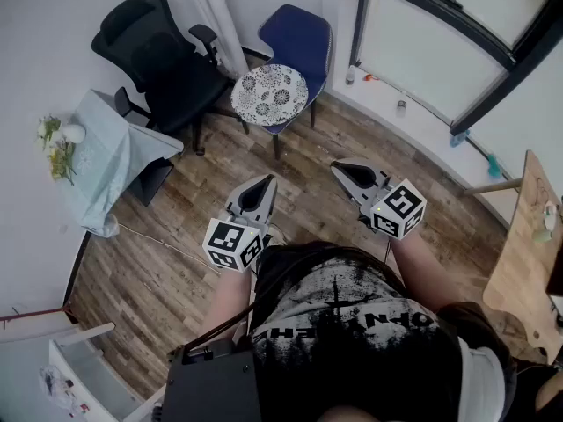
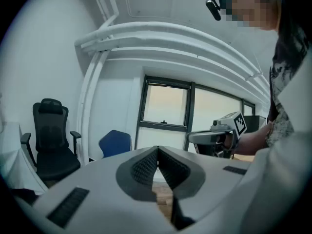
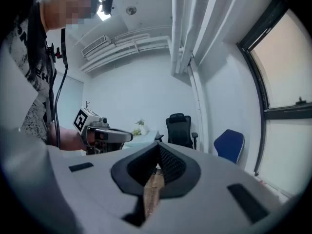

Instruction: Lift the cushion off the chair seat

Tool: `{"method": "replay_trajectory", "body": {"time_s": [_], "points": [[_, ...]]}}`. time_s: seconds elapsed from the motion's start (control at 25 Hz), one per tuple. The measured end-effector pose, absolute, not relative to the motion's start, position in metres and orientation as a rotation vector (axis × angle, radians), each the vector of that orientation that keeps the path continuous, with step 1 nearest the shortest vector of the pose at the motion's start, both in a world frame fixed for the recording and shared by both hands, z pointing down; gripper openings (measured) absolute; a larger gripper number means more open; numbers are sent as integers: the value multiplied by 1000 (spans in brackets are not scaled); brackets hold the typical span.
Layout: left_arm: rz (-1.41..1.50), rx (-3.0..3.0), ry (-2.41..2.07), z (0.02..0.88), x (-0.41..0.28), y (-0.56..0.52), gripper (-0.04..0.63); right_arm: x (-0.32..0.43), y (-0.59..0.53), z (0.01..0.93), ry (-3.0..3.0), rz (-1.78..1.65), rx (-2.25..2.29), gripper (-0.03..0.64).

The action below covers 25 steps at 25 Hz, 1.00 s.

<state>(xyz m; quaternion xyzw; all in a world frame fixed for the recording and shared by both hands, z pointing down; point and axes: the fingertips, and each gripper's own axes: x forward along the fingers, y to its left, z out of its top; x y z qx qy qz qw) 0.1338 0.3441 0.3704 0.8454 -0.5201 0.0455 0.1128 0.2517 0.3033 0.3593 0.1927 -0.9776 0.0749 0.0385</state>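
A round white cushion [image 1: 269, 95] with a dark floral print lies on the seat of the blue chair [image 1: 299, 32] across the room. Both grippers are held well short of it, over the wood floor, and point toward the chair. My left gripper [image 1: 267, 180] is shut with nothing in it. My right gripper [image 1: 336, 166] is shut and empty too. In the left gripper view the jaws [image 2: 157, 149] meet at the tips and only the blue chair's back [image 2: 115, 143] shows; the cushion is hidden. The right gripper view shows closed jaws [image 3: 158, 145] and the blue chair [image 3: 229, 144].
A black office chair [image 1: 163, 60] stands left of the blue chair. A small table with a pale blue cloth [image 1: 110, 161] and flowers [image 1: 54, 143] sits at the left wall. Tall windows [image 1: 457, 42] run along the right, and a wooden tabletop [image 1: 523, 253] juts in at the right edge.
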Motion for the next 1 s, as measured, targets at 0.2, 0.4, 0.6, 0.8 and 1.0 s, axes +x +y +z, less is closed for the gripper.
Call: {"method": "replay_trajectory", "body": {"time_s": [0.2,0.4,0.6,0.8,1.0], "points": [[144,2479,-1525,371,133,342,14,248,303,363,-3006,237,577,17],[140,2477,-1537,371,133,340,14,249,305,364,-3019,234,553,16],[144,2471,-1545,370,130,337,14,248,305,357,-3033,264,545,17],[134,2453,-1552,375,126,335,14,249,304,363,-3022,255,546,17],[131,2454,-1540,377,125,331,14,251,299,368,-3004,253,559,17]]}}
